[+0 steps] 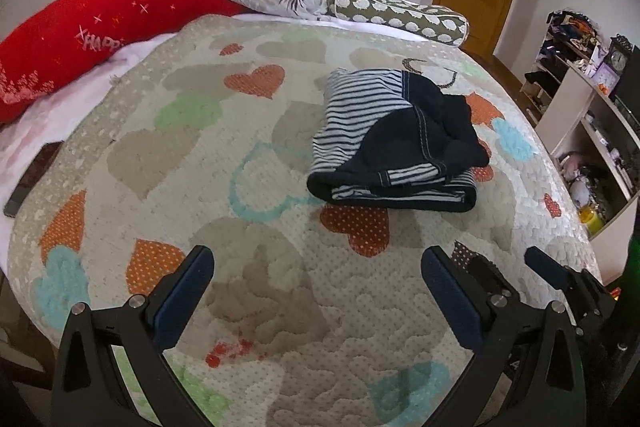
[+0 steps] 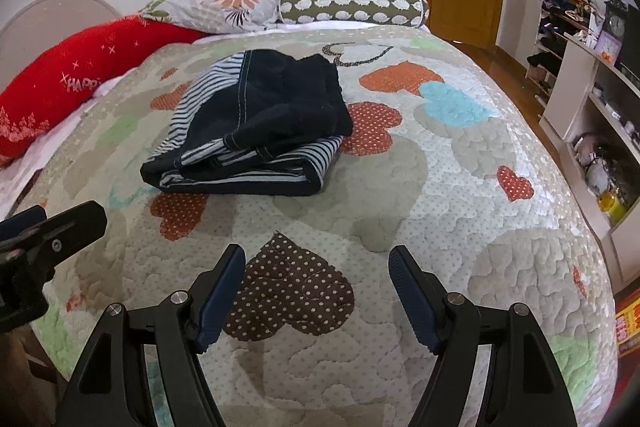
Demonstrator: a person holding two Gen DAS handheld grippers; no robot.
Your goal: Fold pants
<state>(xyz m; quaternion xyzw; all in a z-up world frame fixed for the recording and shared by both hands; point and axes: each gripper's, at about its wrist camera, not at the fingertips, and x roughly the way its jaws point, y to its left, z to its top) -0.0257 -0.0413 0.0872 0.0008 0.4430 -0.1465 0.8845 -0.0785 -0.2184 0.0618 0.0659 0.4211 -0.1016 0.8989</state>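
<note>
One dark navy pair of pants with a blue-and-white striped lining (image 2: 248,131) lies folded into a compact, layered bundle on the quilted bedspread patterned with orange, teal and brown hearts (image 2: 460,195), about mid-bed and well short of the pillows. The bundle's folded edge faces the cameras and its upper dark layer sits a little rumpled, so the fold looks essentially done, perhaps wanting only a smoothing. Nearer than the pants, the left tongs (image 1: 316,291) hover over bare quilt with jaws spread wide and nothing between them; the right tongs (image 2: 316,287) do likewise above a brown dotted heart, open and empty. Both point down toward the bedspread clear of the cloth, which suits a release and retreat. Beyond the pants, at the head of the bed, rest a long red plush pillow (image 2: 60,87), a floral cushion (image 2: 224,5) and an olive bolster with white spots (image 2: 352,9).
</note>
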